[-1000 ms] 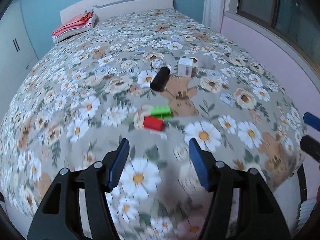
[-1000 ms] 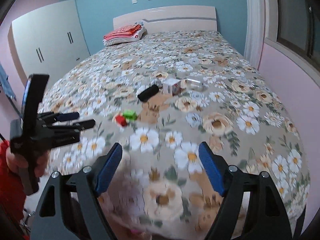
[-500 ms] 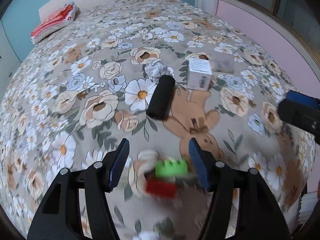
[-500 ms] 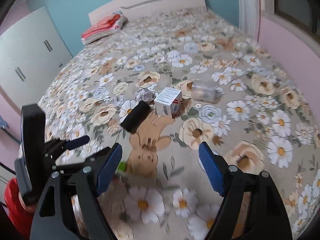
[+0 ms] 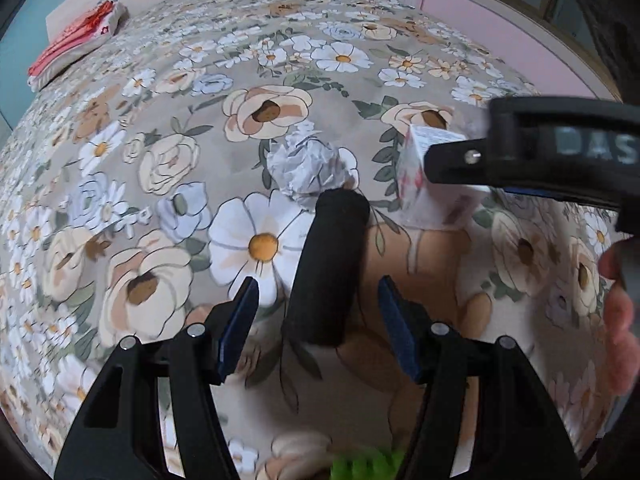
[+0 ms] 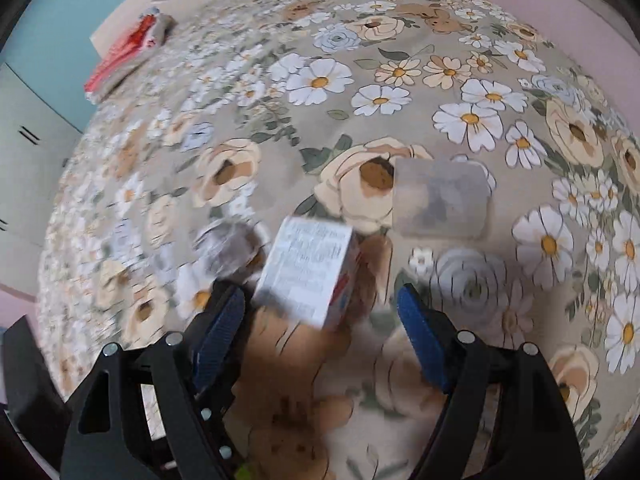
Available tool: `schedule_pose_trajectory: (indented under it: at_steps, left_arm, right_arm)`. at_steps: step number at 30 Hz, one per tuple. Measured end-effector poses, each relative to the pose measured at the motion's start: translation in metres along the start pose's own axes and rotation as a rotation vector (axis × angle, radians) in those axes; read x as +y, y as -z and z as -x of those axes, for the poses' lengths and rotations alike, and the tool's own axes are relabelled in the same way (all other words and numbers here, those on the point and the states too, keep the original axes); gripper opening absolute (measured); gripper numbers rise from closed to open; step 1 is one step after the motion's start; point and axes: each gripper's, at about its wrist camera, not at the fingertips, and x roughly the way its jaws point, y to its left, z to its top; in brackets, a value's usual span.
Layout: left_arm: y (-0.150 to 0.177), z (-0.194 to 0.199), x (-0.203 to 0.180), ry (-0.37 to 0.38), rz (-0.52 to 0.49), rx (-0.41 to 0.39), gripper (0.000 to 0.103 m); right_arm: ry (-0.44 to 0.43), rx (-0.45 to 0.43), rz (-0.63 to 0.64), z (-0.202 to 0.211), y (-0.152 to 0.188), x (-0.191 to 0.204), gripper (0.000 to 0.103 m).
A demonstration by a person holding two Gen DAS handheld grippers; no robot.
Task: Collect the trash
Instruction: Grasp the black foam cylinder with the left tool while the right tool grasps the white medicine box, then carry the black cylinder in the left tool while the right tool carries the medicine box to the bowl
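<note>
Both tongs, left (image 5: 314, 306) and right (image 6: 320, 316), point steeply down, jaws apart

The small carton (image 6: 306, 272) is smeared by motion in the right wrist view, so its print cannot be read, and in the left wrist view the right gripper's black arm (image 5: 532, 152) covers part of it. The crumpled paper (image 6: 230, 246) beside it is only a grey blur there, and the black roll (image 5: 326, 268) hides its near edge in the left view. A green thing (image 5: 366, 468) is cut off by the bottom edge and too blurred to name.
</note>
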Motion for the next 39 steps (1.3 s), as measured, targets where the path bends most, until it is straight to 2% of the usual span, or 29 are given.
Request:
schedule_pose_trajectory:
  at_steps: [5, 6, 8, 10, 12, 18, 29, 39]
  left_arm:
    - [-0.006, -0.023, 0.003, -0.007, 0.013, 0.010, 0.062]
    - [-0.006, -0.025, 0.004, -0.004, 0.018, 0.008, 0.058]
    - [-0.006, -0.028, 0.003, 0.013, 0.019, 0.006, 0.051]
    - [-0.007, -0.028, 0.001, 0.011, 0.009, 0.002, 0.034]
    - [-0.009, -0.028, 0.002, 0.014, 0.023, 0.011, 0.034]
    - [-0.007, -0.028, 0.001, -0.003, 0.031, 0.005, 0.032]
    - [0.000, 0.010, 0.009, -0.018, 0.096, -0.015, 0.031]
    - [0.015, 0.096, -0.004, -0.064, 0.125, -0.081, 0.031]
  right_arm:
    - [-0.013, 0.029, -0.017, -0.024, -0.012, 0.005, 0.081]
    - [-0.008, 0.029, -0.014, -0.026, -0.013, 0.007, 0.080]
    - [-0.008, 0.038, 0.009, -0.032, -0.015, 0.014, 0.074]
    - [-0.017, 0.053, 0.006, -0.038, -0.017, 0.017, 0.066]
    - [-0.012, 0.067, 0.001, -0.046, -0.018, 0.017, 0.059]
    - [-0.057, 0.036, -0.005, -0.045, -0.015, 0.011, 0.055]
    - [-0.089, -0.009, 0.014, 0.008, -0.004, 0.003, 0.050]
    - [-0.147, -0.058, 0.054, 0.093, 0.022, -0.001, 0.048]
